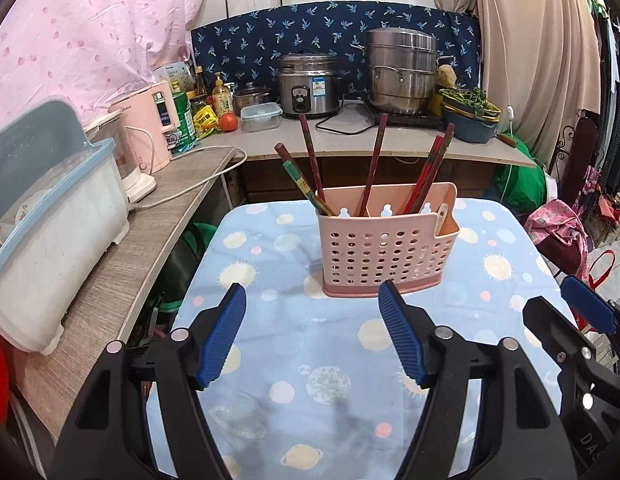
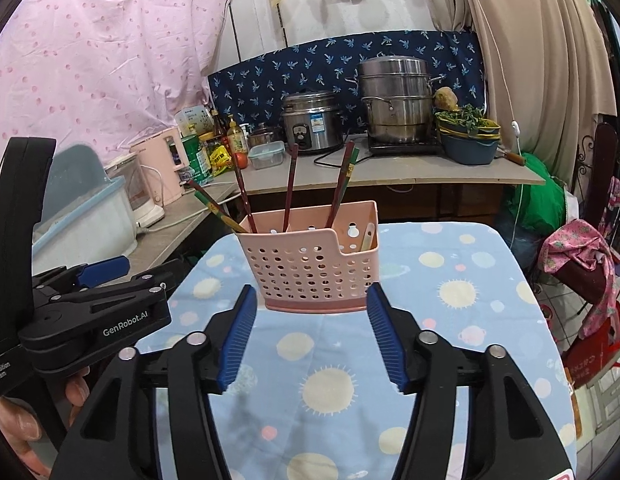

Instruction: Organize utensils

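Observation:
A pink perforated utensil holder (image 1: 386, 248) (image 2: 310, 264) stands upright on a table covered with a blue planet-print cloth (image 1: 310, 360) (image 2: 450, 320). Several dark red and green chopsticks (image 1: 374, 164) (image 2: 290, 184) lean in its compartments. A pale spoon handle (image 1: 442, 216) (image 2: 368, 236) sits in its right-hand pocket. My left gripper (image 1: 312, 292) is open over the cloth just short of the holder, with nothing between its fingers. My right gripper (image 2: 312, 294) is open too, its fingertips level with the holder's base and not pressing on it. Each gripper also shows in the other's view: the right gripper (image 1: 566, 304) and the left gripper (image 2: 142, 270).
A side shelf on the left carries a white lidded dish box (image 1: 50, 216) and a pink appliance (image 1: 150, 124). The back counter holds a rice cooker (image 1: 308, 88), a steel steamer pot (image 1: 402, 72), bottles and a bowl of greens (image 1: 470, 116). A hand (image 2: 14, 420) holds the left gripper.

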A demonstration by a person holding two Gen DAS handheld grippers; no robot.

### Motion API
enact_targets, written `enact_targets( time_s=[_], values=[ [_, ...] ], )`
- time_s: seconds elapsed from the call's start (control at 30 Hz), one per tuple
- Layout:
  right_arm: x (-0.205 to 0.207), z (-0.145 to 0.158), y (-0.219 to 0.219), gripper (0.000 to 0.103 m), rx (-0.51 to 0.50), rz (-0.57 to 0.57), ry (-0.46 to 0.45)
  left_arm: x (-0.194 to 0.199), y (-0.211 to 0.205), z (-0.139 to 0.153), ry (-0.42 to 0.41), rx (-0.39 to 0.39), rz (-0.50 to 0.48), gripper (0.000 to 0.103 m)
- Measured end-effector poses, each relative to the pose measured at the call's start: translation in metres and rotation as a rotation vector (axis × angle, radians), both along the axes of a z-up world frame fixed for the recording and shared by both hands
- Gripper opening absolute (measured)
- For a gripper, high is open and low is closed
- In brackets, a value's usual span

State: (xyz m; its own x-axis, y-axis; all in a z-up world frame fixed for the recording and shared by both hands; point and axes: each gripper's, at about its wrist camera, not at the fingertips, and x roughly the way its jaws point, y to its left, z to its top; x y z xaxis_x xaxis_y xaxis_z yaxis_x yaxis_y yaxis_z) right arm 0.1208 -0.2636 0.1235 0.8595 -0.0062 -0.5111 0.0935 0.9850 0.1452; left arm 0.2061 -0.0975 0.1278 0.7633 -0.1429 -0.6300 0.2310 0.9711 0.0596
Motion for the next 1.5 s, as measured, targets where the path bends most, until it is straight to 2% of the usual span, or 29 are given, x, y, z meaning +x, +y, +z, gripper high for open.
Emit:
enact_targets(
  time_s=[0.03,0.3,0.63,0.7,0.73,1.5],
  values=[
    [-0.001,-0.001,0.001,0.066,-0.010,-0.005,0.000,-0.001,0.000,-0.001,0.002,0.001,0.000,0.066],
    [-0.004,-0.009,0.004,0.081,-0.025,-0.014,0.028,-0.008,0.002,-0.006,-0.020,0.022,0.020,0.087],
    [-0.003,-0.020,0.000,0.085,-0.012,-0.035,0.045,-0.010,0.006,-0.014,-0.020,0.044,0.040,0.094],
    [-0.002,-0.020,0.001,0.089,-0.018,-0.039,0.050,-0.010,0.007,-0.017,-0.016,0.046,0.043,0.094],
    [-0.002,-0.020,0.002,0.097,-0.018,-0.040,0.052,-0.010,0.007,-0.018,-0.016,0.047,0.045,0.094],
    [0.002,-0.032,0.003,0.097,-0.011,-0.056,0.081,-0.010,0.006,-0.037,0.012,0.066,0.050,0.096]
  ],
)
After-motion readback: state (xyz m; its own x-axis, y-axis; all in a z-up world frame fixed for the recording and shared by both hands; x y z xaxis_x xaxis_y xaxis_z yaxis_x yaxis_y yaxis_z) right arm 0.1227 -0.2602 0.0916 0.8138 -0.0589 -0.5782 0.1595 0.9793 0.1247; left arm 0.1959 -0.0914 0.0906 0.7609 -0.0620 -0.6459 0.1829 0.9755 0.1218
